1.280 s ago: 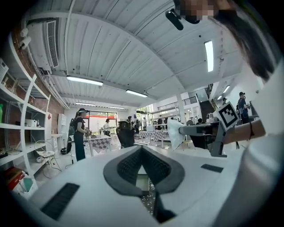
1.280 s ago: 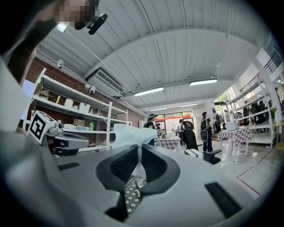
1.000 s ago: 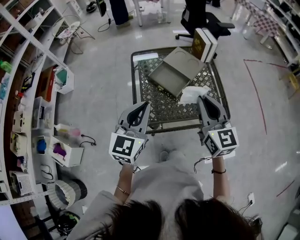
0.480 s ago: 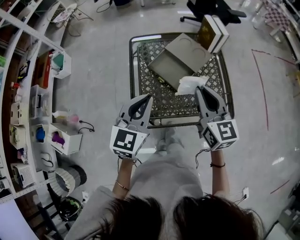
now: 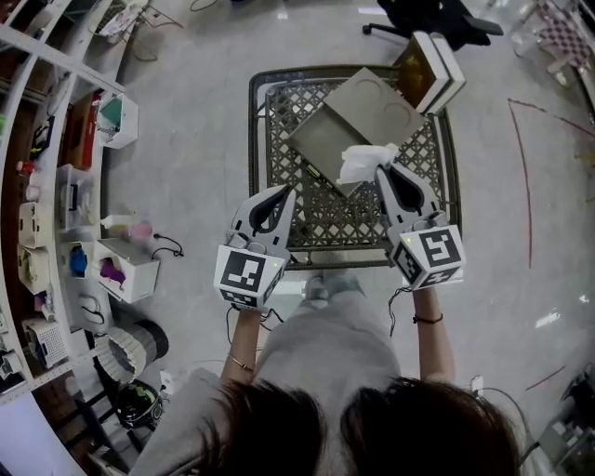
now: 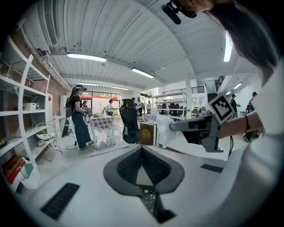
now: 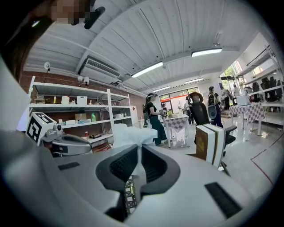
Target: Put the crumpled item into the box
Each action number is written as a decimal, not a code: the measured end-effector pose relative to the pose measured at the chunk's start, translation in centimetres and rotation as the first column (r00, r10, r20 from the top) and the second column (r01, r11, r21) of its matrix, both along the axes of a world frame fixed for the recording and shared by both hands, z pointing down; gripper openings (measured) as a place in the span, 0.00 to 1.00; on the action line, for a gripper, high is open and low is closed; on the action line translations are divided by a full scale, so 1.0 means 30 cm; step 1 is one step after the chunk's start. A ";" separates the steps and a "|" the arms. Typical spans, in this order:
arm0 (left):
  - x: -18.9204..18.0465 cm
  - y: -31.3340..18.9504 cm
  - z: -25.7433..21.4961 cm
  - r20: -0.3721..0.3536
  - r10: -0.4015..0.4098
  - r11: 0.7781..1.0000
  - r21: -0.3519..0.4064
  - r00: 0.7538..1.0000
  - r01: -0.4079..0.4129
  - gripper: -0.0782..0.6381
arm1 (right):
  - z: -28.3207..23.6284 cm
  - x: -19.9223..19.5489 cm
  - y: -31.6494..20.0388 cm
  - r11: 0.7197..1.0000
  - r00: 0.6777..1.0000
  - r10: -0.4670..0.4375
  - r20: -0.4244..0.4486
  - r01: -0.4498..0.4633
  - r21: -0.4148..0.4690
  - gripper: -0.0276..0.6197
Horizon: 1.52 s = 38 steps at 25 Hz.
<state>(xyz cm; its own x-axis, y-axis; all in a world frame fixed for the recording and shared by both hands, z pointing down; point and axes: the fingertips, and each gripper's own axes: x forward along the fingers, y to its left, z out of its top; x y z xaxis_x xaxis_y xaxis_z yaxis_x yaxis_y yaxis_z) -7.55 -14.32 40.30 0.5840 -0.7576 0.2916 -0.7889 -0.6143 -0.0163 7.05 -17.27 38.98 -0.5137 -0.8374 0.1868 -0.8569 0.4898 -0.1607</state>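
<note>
A white crumpled item (image 5: pixel 359 162) hangs over the near right edge of the open grey-green box (image 5: pixel 325 141), which lies on a metal lattice table (image 5: pixel 353 218). My right gripper (image 5: pixel 377 171) is shut on the item; in the right gripper view its white folds (image 7: pixel 129 134) bulge out past the jaws (image 7: pixel 138 150). The box's lid (image 5: pixel 383 104) lies flat behind it. My left gripper (image 5: pixel 282 192) hovers over the table's near left part, shut and empty, its tips meeting (image 6: pixel 142 148). From the left gripper view, the right gripper (image 6: pixel 195 127) and the item (image 6: pixel 164 129) show.
A thick book-like case (image 5: pixel 431 71) stands at the table's far right corner. An office chair (image 5: pixel 437 14) is beyond it. Shelves with bins (image 5: pixel 46 214) line the left side, and white bins (image 5: pixel 130 270) sit on the floor. People stand in the background (image 6: pixel 79 116).
My right gripper has carried the crumpled item forward and left, from beside the box to over its near right edge. The left gripper has kept its place beside it.
</note>
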 end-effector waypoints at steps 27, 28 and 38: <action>-0.018 -0.272 0.308 -0.006 -0.049 0.977 -0.206 0.999 0.046 0.13 | 0.362 -0.060 -0.332 0.969 0.997 -0.075 -0.031 0.066 -0.236 0.11; -0.019 -0.283 0.324 -0.006 -0.048 0.975 -0.216 0.999 0.046 0.13 | 0.380 -0.065 -0.343 0.966 0.997 -0.077 -0.030 0.067 -0.249 0.11; -0.031 -0.346 0.451 -0.005 -0.046 0.955 -0.292 0.999 0.043 0.13 | 0.567 -0.113 -0.399 0.928 0.991 -0.115 -0.066 0.083 -0.364 0.11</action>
<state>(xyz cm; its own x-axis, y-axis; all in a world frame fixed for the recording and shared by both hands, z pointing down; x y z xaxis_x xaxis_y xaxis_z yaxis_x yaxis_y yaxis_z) -8.49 -24.71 53.82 0.5564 -0.6656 0.4973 -0.8146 -0.5551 0.1683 3.66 -29.23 55.99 -0.5594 -0.6516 0.5123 -0.8253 0.4954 -0.2710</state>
